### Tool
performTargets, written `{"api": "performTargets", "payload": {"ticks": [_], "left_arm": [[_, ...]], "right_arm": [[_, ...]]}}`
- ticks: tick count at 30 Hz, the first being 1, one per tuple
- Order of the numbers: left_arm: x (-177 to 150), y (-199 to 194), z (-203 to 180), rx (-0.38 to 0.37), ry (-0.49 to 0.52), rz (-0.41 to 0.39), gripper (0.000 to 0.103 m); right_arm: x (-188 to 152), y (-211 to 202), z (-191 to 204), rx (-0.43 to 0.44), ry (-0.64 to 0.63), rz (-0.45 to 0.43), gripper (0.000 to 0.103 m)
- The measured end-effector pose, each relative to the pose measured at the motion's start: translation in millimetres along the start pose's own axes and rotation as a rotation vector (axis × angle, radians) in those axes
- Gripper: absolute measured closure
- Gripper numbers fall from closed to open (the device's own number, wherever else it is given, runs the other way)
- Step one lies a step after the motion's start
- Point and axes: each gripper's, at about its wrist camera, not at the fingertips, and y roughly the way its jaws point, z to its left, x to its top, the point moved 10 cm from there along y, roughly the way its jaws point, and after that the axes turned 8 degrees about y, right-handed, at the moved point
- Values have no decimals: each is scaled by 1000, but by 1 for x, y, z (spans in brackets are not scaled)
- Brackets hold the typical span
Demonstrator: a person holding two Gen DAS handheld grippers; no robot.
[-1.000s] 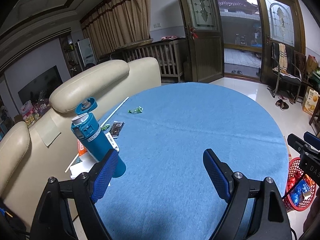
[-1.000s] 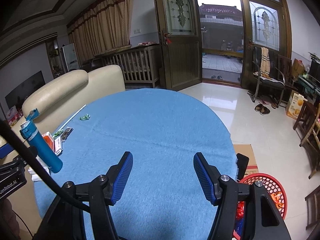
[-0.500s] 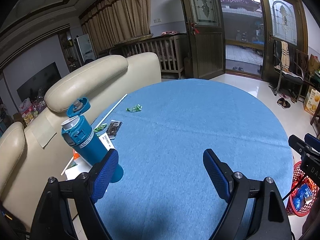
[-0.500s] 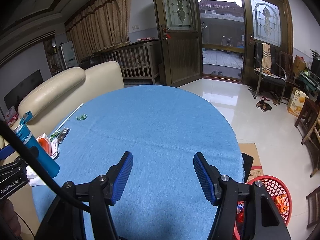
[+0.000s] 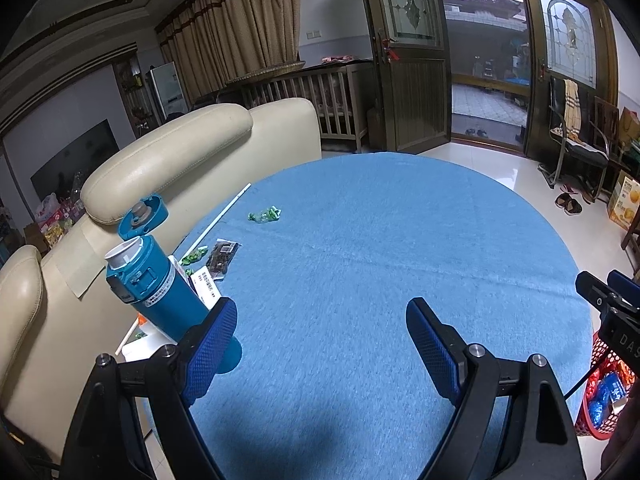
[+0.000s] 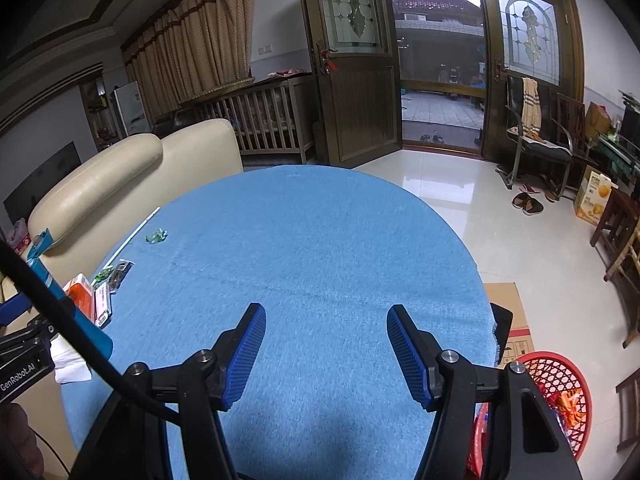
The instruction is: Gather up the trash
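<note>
Two hand-held grippers hang over a round table [image 5: 360,240] draped in blue cloth, with the litter gathered along its far-left edge. At far left, a teal flask [image 5: 160,292] stands with its lid flipped up, hard against the left rim beside a cream sofa [image 5: 172,152]. Just right of it lie a white printed packet [image 5: 206,284], a dark wrapper [image 5: 223,255] and a small green wrapper [image 5: 195,255]; a long white straw [image 5: 220,218] runs along the edge, and a crumpled green wrapper [image 5: 265,215] sits farther out on open cloth. The left gripper [image 5: 320,344] is spread wide and empty, its left finger close to the flask in the picture. The right gripper [image 6: 326,354] is partly apart, also holding nothing, over bare cloth. At far right a red mesh basket [image 6: 560,384] on the floor below the table's right edge already holds scraps, and looks the likely place for the trash.

The pickup probably calls for reaching the left gripper past the flask to the wrappers, coming down flat on the thin film and pinching it where it crumples. The lone green wrapper looks the easiest start. The flask is the hazard: tall, open and near the rim, it could tip. The middle of the table is free for moving across to the basket.
</note>
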Motion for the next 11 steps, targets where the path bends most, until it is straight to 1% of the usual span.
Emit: {"api": "performTargets", "payload": {"ticks": [8, 11], "left_arm": [[-1, 7, -1, -9, -2, 8, 16], [-4, 15, -4, -7, 1, 17, 16]], "right_arm": [[0, 11, -2, -3, 4, 15, 36], [-3, 16, -2, -3, 5, 22, 36]]}}
